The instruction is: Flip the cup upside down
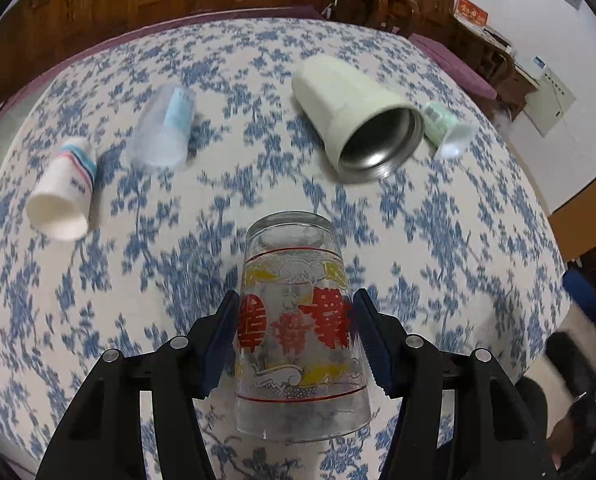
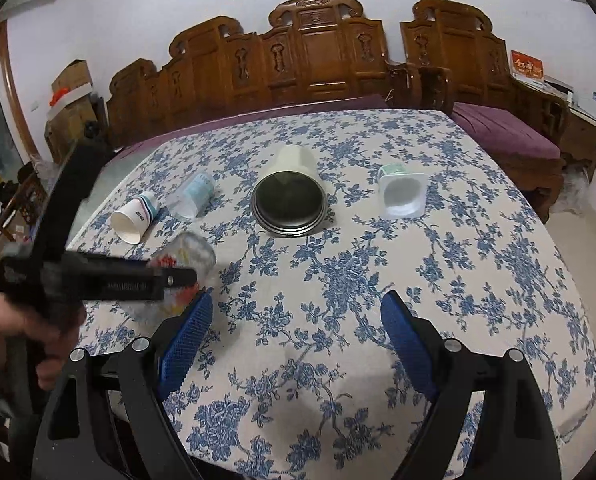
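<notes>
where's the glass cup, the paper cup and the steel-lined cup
glass cup [image 1: 298,320], left wrist view, printed side wall
paper cup [image 1: 64,196], left wrist view, outer side wall
steel-lined cup [image 2: 288,204], right wrist view, dark inside

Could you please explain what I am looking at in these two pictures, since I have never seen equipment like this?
No robot here: a person holds a two-fingered claw in each hand, each with a camera looking along its fingers. The left camera shows the left claw shut on a printed glass, base away from the camera, above the flowered tablecloth. The right camera shows the right claw open and holding nothing. Lying on their sides are a paper cup, a clear plastic cup, a cream metal-lined tumbler and a small yogurt pot.
</notes>
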`<control>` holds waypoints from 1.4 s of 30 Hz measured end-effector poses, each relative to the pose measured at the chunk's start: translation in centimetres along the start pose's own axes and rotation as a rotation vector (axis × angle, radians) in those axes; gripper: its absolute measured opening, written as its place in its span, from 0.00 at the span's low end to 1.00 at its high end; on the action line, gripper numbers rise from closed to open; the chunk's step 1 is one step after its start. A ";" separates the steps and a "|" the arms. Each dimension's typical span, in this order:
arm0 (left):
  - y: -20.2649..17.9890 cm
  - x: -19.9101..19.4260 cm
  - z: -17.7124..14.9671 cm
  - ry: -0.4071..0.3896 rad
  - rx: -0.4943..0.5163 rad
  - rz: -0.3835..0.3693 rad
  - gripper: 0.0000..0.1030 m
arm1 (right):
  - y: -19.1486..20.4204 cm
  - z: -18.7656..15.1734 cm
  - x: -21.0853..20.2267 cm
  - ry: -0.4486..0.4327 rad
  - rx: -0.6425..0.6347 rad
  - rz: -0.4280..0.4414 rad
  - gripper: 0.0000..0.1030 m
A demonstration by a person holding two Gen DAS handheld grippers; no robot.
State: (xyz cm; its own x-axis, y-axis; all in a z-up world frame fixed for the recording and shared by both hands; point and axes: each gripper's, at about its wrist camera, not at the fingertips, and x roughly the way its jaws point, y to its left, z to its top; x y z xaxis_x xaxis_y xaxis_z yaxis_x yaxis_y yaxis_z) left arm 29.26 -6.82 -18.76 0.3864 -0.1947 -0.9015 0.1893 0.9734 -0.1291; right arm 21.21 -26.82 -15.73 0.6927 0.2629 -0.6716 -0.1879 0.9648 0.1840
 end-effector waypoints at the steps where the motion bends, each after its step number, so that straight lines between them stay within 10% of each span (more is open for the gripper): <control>1: 0.0 0.2 -0.4 0.001 0.004 0.000 0.54 | 0.0 -0.1 -0.1 -0.002 0.002 0.000 0.85; 16: 1.1 -0.8 -2.8 -0.060 0.015 -0.010 0.55 | 1.3 0.4 -0.3 0.019 -0.045 -0.020 0.85; 29: 7.5 -8.3 -4.6 -0.322 -0.016 0.098 0.90 | 6.6 2.6 2.4 0.068 -0.096 0.029 0.85; 42: 14.4 -8.7 -6.2 -0.371 -0.118 0.137 0.90 | 12.0 2.6 11.7 0.374 -0.059 0.126 0.76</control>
State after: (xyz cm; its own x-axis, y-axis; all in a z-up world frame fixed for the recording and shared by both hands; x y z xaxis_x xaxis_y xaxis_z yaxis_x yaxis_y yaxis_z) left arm 23.04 9.68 -15.30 0.7043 -0.0712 -0.7064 0.0164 0.9963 -0.0841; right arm 28.88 -12.12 -19.53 0.3620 0.3509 -0.8636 -0.3023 0.9206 0.2474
